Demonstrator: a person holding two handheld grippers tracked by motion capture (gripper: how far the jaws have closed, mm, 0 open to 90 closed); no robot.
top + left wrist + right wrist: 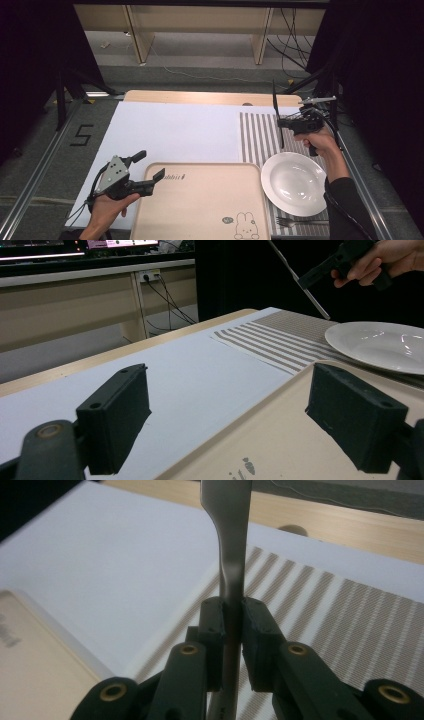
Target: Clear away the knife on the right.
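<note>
While our right gripper (286, 120) clamps a table knife (276, 114) by its handle, blade up, we hold it clear above the striped placemat (255, 135) at about two o'clock, seemingly ready to lay it beside the white plate (294, 183). A fork (295, 221) already lies below the plate at five o'clock. Our left gripper (149, 167) hovers with jaws wide and empty at the left edge of the beige tray (200, 205), at eight o'clock on the worktop (170, 130). Nothing blocks the mat's bare stripes.
</note>
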